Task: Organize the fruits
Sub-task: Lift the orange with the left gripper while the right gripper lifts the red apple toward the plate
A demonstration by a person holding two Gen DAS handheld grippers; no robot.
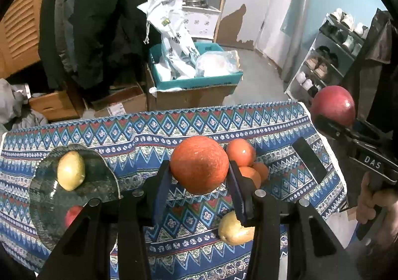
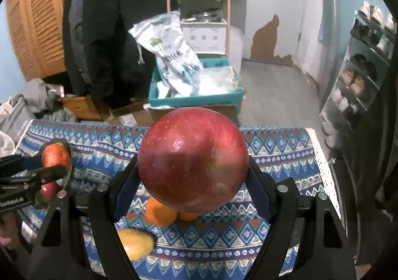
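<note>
Left wrist view: left tongs (image 1: 199,175) clamp the orange (image 1: 199,165) at its middle; right tongs (image 2: 192,180) squeeze the apple (image 2: 192,159), probably firm, smooth, slippery

Left gripper (image 1: 199,175): both fingers extend forward, raised above the table, pads (image 1: 161,193) pressed against opposite sides of an orange (image 1: 199,164). Right gripper (image 2: 192,185): fingers likewise forward and raised, spread wider, pads (image 2: 125,193) clamped on the flanks of an apple (image 2: 192,159). In the left wrist view the right gripper appears at the far right, higher than the left one, its handle gripped by the person's right hand (image 1: 373,205), fingers curled around it.
</note>
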